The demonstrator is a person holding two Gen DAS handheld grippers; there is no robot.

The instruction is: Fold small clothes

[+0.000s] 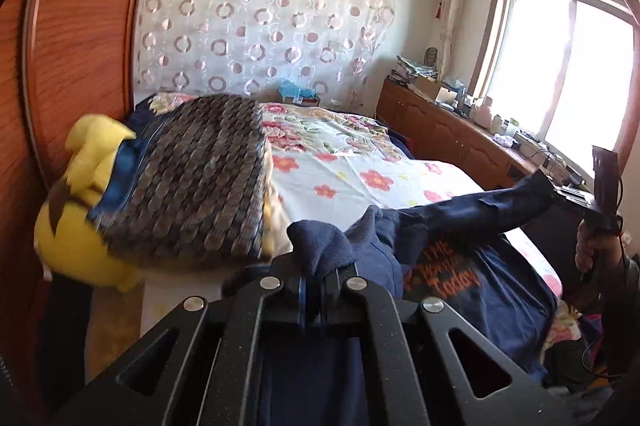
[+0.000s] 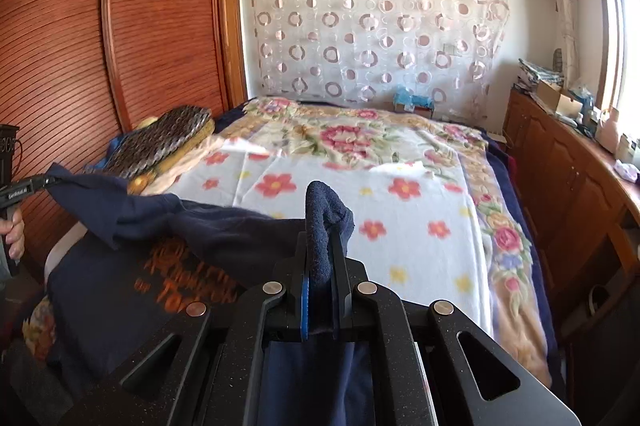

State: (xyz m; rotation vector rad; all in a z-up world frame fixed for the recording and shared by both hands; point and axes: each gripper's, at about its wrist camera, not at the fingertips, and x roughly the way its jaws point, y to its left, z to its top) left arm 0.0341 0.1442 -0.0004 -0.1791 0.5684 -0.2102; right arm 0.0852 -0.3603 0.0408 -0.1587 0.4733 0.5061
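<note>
Navy T-shirt (image 1: 480, 290) with orange lettering hangs stretched between left gripper (image 1: 320, 266) and right gripper (image 2: 322, 250), each clamped on its fabric above the bed (image 2: 400, 226); next, I judge, lay it flat ahead.

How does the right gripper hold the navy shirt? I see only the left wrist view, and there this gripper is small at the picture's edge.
Observer: In the right wrist view the right gripper is shut on the navy shirt. A bunch of cloth stands up above its fingertips.
Operator: And how does the shirt run from there toward my left gripper?
Observer: Its upper edge runs across to the left gripper in a loose line with folds. The orange print sits below that edge.
</note>
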